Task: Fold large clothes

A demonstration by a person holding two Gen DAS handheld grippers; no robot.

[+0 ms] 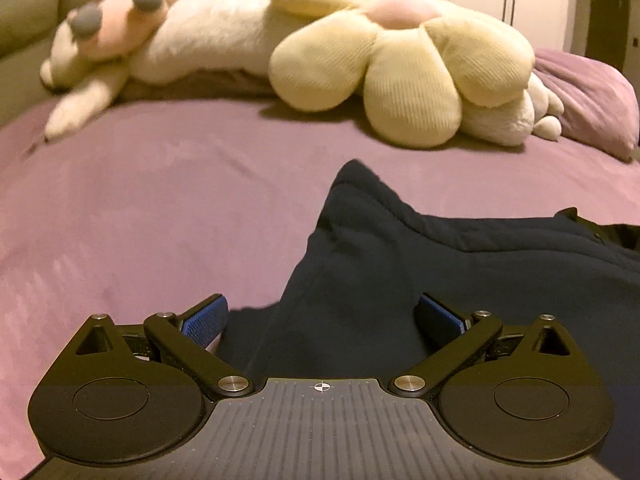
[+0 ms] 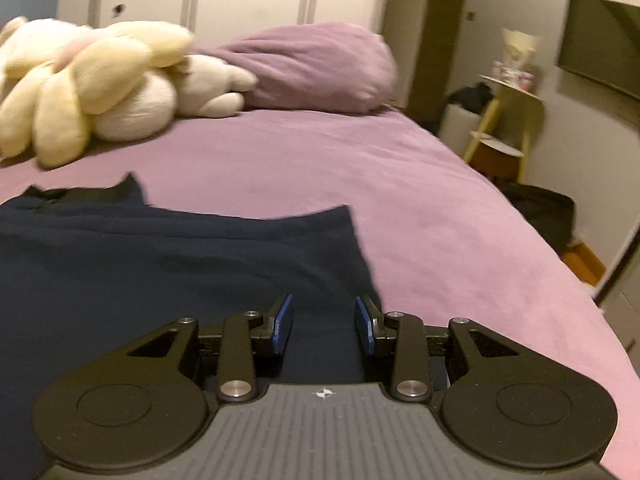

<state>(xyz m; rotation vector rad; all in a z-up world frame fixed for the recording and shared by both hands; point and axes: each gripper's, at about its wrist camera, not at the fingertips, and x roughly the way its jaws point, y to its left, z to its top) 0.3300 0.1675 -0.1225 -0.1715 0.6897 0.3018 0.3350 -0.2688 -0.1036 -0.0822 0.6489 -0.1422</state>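
Observation:
A dark navy garment (image 1: 420,248) lies spread on the purple bed sheet (image 1: 140,208). My left gripper (image 1: 320,316) is wide open over the garment's left edge, with its blue pads (image 1: 204,316) apart and cloth between them. In the right wrist view the same garment (image 2: 160,248) covers the lower left. My right gripper (image 2: 323,320) is open over its right edge, near a raised corner (image 2: 340,216). Neither gripper pinches the cloth.
Cream flower-shaped plush (image 1: 400,68) and a white plush toy (image 1: 208,28) lie at the head of the bed, beside a purple pillow (image 2: 312,68). The bed's right edge (image 2: 540,248) drops to the floor; a yellow shelf (image 2: 508,120) and a dark bag (image 2: 540,208) stand beyond.

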